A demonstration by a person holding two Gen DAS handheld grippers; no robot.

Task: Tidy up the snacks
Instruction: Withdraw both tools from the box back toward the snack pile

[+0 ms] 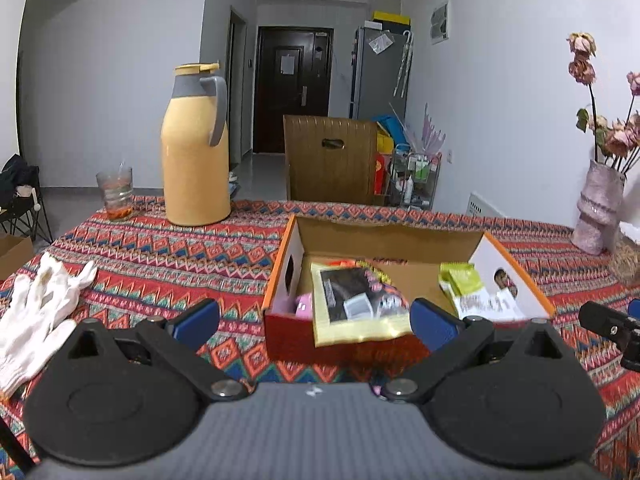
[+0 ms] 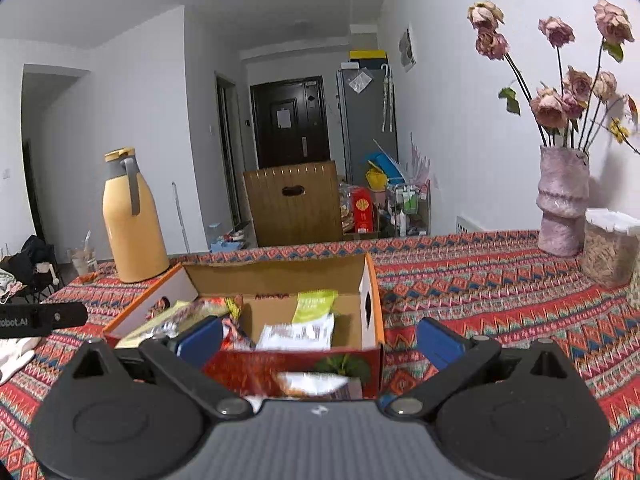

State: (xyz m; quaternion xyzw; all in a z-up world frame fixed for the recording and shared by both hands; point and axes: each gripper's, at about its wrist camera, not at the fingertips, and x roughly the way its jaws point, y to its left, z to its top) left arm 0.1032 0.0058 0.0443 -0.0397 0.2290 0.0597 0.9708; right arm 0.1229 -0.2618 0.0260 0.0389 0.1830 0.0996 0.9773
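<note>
Left hand-held gripper [image 1: 314,320] has its blue fingers [image 1: 198,318] spread wide with nothing between them, hovering just in front of the open cardboard box [image 1: 280,280] on the desk [image 1: 180,256]. Right hand-held gripper [image 2: 320,338] is the same deal: spread wide, nothing pinched, sitting at the near wall of that box [image 2: 372,292].

Snacks are already in the box. From the left view there's a big yellow-edged packet [image 1: 352,304] leaning over the near wall, a small pink packet [image 1: 304,306] next to it on the left, and a green-and-white packet [image 1: 472,288] propped against the right wall. The right view shows that green-and-white packet [image 2: 310,316] standing toward the middle-right, with an orange-ish wrapper [image 2: 224,308] to its left. There's also a blurry whitish packet [image 2: 312,384] right at the box's front; I can't tell if it's touching the box.

Further out on the patterned cloth: a yellow thermos jug [image 1: 196,148], a glass [image 1: 115,192] beside it, white gloves [image 1: 36,312] at the left, and a pink vase of dried roses [image 2: 562,200] at the far right beside a clear container [image 2: 610,244].
</note>
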